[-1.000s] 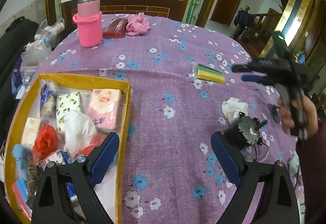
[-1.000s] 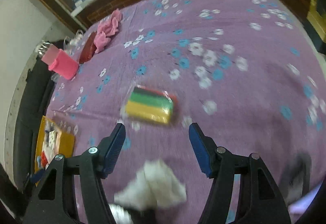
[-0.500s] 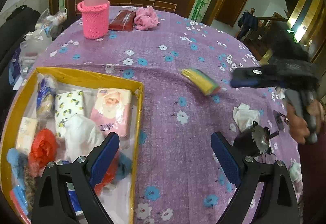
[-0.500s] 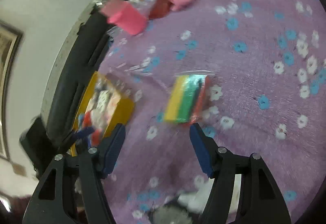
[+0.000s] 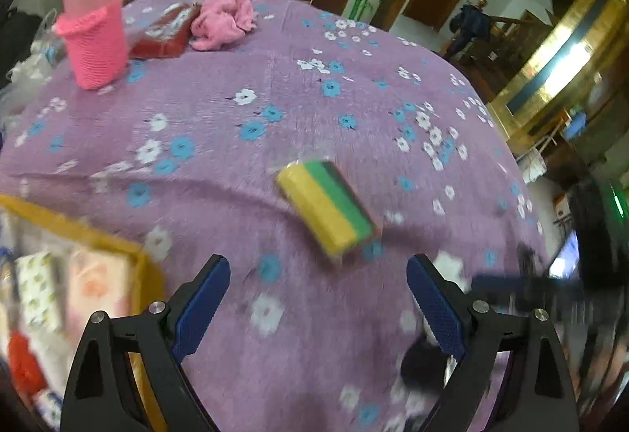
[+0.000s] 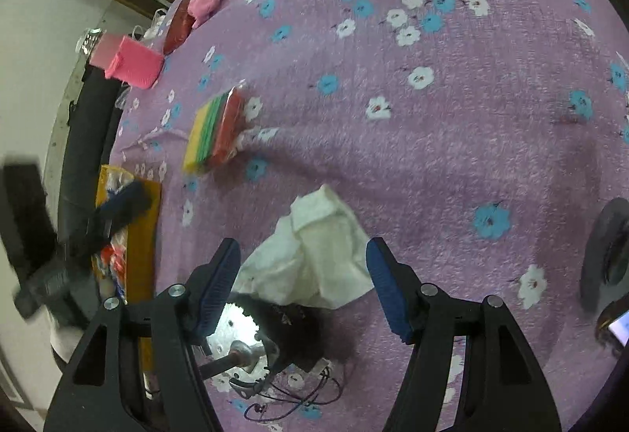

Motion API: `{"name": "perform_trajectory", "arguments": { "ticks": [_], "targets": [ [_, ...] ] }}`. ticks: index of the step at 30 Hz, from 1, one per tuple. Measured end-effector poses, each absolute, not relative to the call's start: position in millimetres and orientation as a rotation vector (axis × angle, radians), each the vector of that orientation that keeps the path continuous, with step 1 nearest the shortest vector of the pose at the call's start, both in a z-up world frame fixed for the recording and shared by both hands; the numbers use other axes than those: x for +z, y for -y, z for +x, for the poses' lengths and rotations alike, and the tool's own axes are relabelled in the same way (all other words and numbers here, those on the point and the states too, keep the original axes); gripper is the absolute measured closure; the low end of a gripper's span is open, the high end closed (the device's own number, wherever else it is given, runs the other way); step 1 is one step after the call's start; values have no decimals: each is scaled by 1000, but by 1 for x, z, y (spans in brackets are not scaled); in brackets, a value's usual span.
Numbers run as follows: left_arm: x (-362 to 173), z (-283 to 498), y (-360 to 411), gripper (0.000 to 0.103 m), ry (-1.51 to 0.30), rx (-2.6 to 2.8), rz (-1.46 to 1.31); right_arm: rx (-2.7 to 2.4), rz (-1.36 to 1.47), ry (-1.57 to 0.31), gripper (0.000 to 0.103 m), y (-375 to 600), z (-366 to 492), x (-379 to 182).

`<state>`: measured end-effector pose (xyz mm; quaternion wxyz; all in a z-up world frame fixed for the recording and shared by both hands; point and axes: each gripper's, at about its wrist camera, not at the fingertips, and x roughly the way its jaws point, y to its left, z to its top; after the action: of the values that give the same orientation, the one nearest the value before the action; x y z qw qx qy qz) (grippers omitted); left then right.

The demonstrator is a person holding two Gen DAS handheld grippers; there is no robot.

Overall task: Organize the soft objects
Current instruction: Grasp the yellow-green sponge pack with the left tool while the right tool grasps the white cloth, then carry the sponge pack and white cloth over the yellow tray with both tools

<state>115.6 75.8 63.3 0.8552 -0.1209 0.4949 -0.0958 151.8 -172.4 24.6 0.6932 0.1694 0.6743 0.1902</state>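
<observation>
Both grippers hover open and empty over the purple floral tablecloth [image 5: 298, 86], soft items loose below.

Left gripper [image 5: 318, 304] has jaws spread wide, nothing between them; the striped sponge pack [image 5: 326, 208] lies on the cloth just ahead of its tips, not touched. Yellow box [image 5: 147, 271] with tissue packs sits at lower left, blurred. Right gripper [image 6: 302, 288] has jaws partly apart, pointing down over the crumpled white cloth [image 6: 310, 255], which shows between the 2 blue pads; pads not pressing it. Small motor [image 6: 251, 345] with wires lies just below the cloth. Pink cloth [image 5: 222, 19] and pink-sleeved bottle [image 5: 94, 35] stand at the far edge, well apart.
</observation>
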Motion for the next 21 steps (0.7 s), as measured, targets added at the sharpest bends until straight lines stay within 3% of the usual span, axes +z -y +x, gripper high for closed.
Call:
{"name": "perform_trajectory", "arguments": {
  "ticks": [14, 15, 17, 19, 21],
  "targets": [
    [14, 185, -10, 13, -1112, -75, 3, 384, 112, -1546, 38, 126, 156, 9],
    [11, 185, -6, 16, -1113, -75, 29, 383, 99, -1546, 38, 123, 157, 9],
    [7, 183, -1, 33, -1106, -78, 79, 378, 72, -1542, 39, 120, 157, 9],
    [9, 179, -2, 49, -1097, -74, 100, 393, 52, -1538, 47, 117, 157, 10],
    [11, 177, -7, 59, -1084, -66, 100, 414, 62, -1545, 50, 116, 157, 9]
  ]
}}
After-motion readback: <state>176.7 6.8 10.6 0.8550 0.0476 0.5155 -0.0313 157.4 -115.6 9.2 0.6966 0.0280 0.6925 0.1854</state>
